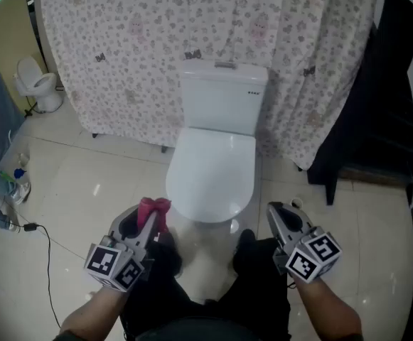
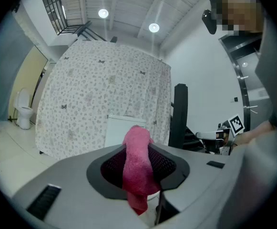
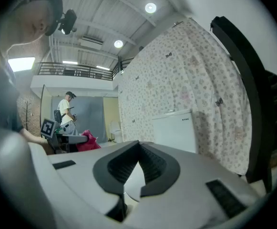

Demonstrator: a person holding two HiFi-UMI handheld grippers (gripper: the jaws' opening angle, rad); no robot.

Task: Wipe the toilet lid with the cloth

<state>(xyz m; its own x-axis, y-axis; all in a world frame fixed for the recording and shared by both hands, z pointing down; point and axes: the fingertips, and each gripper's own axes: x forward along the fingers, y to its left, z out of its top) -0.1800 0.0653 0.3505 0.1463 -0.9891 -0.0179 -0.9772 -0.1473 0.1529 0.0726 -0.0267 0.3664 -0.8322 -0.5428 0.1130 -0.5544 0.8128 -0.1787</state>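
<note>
A white toilet stands ahead with its lid (image 1: 212, 170) down and its tank (image 1: 223, 98) against a flowered curtain. My left gripper (image 1: 148, 215) hangs low at the left, short of the bowl, shut on a pink cloth (image 1: 153, 210). In the left gripper view the pink cloth (image 2: 137, 168) is pinched between the jaws and droops below them. My right gripper (image 1: 279, 217) hangs low at the right of the bowl. Its jaws stand together with nothing between them, and the tank (image 3: 174, 128) shows beyond.
A flowered curtain (image 1: 135, 41) hangs behind the toilet. A black chair (image 1: 377, 119) stands at the right. A second toilet (image 1: 38, 84) sits far left. A black cable (image 1: 46, 244) lies on the tiled floor at the left. A person (image 3: 66, 109) stands far off.
</note>
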